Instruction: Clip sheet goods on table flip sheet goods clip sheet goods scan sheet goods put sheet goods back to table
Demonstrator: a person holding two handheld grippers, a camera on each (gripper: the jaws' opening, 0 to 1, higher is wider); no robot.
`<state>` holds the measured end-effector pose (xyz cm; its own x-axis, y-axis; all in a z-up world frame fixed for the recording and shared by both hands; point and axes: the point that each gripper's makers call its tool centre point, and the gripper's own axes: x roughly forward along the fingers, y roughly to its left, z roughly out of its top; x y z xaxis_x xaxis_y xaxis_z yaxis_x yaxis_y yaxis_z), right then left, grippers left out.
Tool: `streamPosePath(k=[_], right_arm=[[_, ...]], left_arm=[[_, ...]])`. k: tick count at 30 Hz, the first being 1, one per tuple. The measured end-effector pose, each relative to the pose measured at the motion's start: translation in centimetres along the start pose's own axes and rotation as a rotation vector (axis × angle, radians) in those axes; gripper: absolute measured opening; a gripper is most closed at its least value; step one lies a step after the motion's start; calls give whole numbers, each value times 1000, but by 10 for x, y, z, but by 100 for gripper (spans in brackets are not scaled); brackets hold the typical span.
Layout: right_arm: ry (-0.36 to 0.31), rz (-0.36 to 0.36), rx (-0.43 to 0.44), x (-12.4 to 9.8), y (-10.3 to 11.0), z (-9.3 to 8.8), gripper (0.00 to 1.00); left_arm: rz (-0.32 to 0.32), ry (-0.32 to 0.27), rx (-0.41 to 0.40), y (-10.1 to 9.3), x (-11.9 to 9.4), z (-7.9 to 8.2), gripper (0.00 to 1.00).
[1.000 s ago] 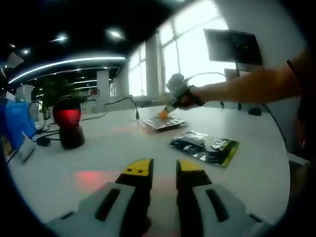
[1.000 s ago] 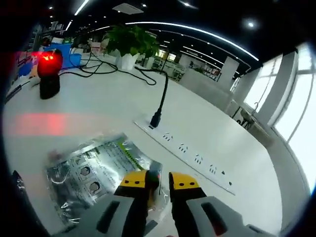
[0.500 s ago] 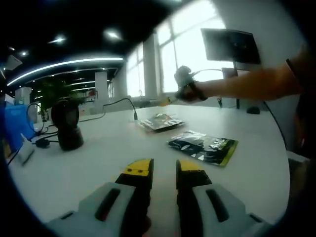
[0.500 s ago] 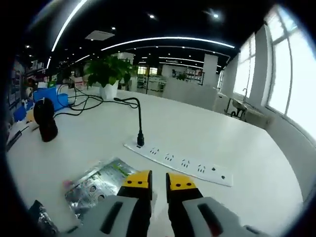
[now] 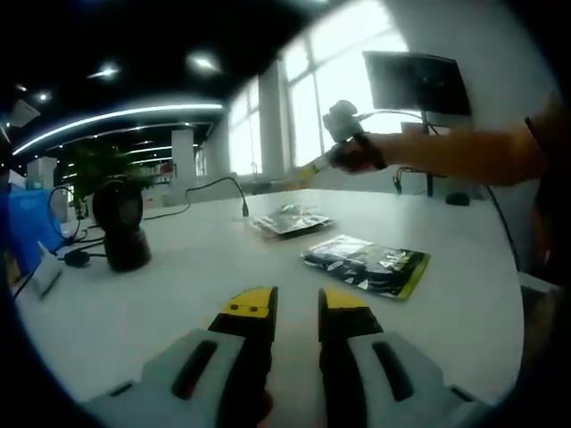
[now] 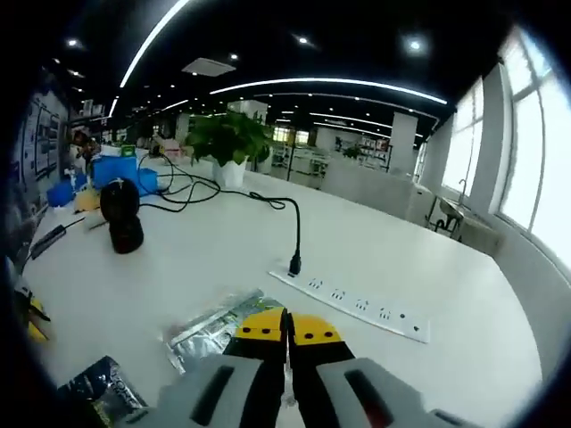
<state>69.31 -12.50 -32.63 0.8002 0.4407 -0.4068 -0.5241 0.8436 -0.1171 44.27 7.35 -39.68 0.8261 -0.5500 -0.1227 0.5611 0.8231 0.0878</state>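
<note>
Office ceiling lights and tall bright windows are framing a wide white table (image 5: 178, 267) that is carrying everything. In the left gripper view, the left gripper (image 5: 295, 308) is hovering low over the table with its yellow-tipped jaws slightly parted and holding nothing. Ahead of it, a dark sheet packet with a yellow edge (image 5: 366, 264) is lying flat, and just beyond that a silvery foil sheet packet (image 5: 291, 219) is lying flat too. A black round-headed scanner (image 5: 123, 227) is standing upright to the left. The right gripper (image 5: 314, 166) is hanging in the air above the silvery packet. In the right gripper view, its jaws are pressed together, gripping nothing. A white power strip (image 6: 361, 306) is lying past the packet.
</note>
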Motion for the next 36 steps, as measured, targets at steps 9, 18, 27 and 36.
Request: streamPosePath(k=[9, 18, 27, 36], right_arm=[[-40, 14, -107, -29, 24, 9, 0], [-82, -9, -92, -62, 23, 1, 0], [-148, -80, -132, -110, 24, -6, 0], [-182, -117, -142, -139, 31, -13, 0]], left_arm=[[17, -4, -6, 5, 1, 1, 11], [22, -4, 0, 3, 0, 1, 11], [18, 2, 6, 0, 0, 0, 11], [24, 4, 7, -2, -2, 0, 11]])
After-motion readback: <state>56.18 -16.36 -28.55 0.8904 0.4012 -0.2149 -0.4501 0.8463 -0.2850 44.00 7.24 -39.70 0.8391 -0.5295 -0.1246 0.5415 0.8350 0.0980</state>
